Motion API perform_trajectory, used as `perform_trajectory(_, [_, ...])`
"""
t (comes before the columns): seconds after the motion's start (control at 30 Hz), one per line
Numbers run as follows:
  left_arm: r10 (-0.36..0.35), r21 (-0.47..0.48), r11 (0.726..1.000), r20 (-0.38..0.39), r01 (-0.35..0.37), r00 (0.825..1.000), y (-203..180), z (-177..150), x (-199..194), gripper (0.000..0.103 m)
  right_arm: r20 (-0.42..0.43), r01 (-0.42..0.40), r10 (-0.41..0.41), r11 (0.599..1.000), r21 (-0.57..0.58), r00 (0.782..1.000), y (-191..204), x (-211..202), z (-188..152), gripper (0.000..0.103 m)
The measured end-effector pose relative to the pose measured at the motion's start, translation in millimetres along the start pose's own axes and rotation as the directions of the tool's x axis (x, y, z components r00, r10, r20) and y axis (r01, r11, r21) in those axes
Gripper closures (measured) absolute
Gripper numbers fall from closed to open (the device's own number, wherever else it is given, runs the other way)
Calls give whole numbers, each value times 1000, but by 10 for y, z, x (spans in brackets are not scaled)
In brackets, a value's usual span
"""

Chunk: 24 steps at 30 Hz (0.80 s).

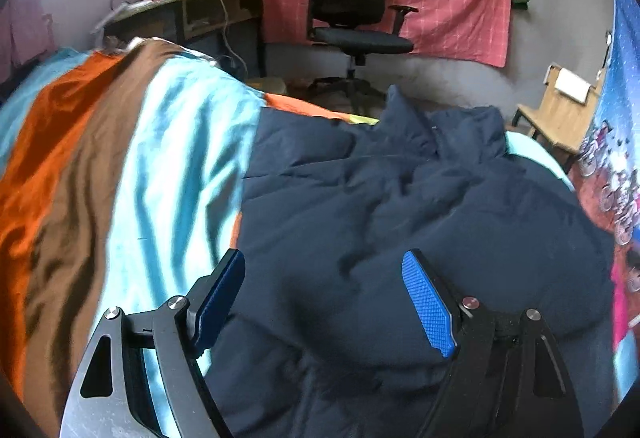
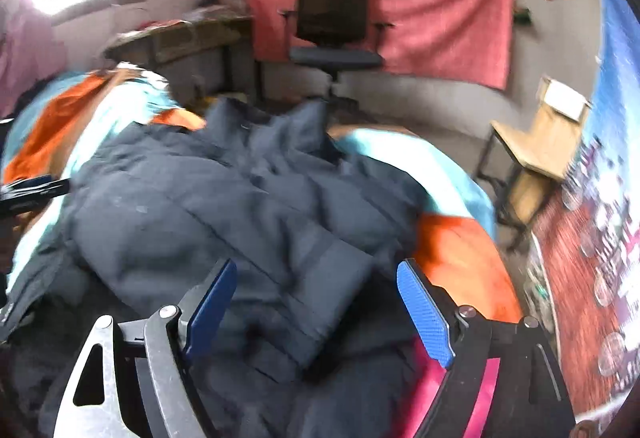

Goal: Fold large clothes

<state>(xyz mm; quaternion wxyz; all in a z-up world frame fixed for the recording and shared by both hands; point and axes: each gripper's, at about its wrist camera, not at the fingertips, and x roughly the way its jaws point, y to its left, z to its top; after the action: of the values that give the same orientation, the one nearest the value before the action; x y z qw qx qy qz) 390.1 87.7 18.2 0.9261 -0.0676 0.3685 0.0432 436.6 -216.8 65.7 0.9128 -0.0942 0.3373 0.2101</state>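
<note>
Both tools (image 1: 324, 302) (image 2: 316, 308) tilted down, agape above jacket (image 1: 400, 197)

1. My right gripper (image 2: 316, 302) hangs over the bed with its blue pads (image 2: 424, 314) wide apart and nothing between them.
2. Below it lies the dark navy padded jacket (image 2: 240, 205), rumpled, one sleeve (image 2: 316, 278) folded across its front.
3. The jacket rests on a striped bedspread (image 2: 460, 250) of orange and light blue.
4. My left gripper (image 2: 32, 189) shows at the left edge, beside the jacket.
5. A black office chair (image 2: 334, 21) stands before a red wall cloth (image 2: 440, 13).
</note>
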Motion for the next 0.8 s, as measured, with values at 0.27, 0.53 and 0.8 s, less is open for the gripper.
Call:
perform_trajectory(0.27, [-80,77,994,-30,82,996,-142,-5,227,27,-149,-112,107,993,-26,983,330,533,-154,63])
perform_trajectory(0.53, [-44,196,979,-53,53,998,-320,-196,582,25,-179,-154,153,988,5,972,311,810,-271,63])
perform_trajectory(0.8, [-36,240,969,-112,62,993,-349,-218,742,25,-194,-190,191,982,26,962,281,983,-365,63])
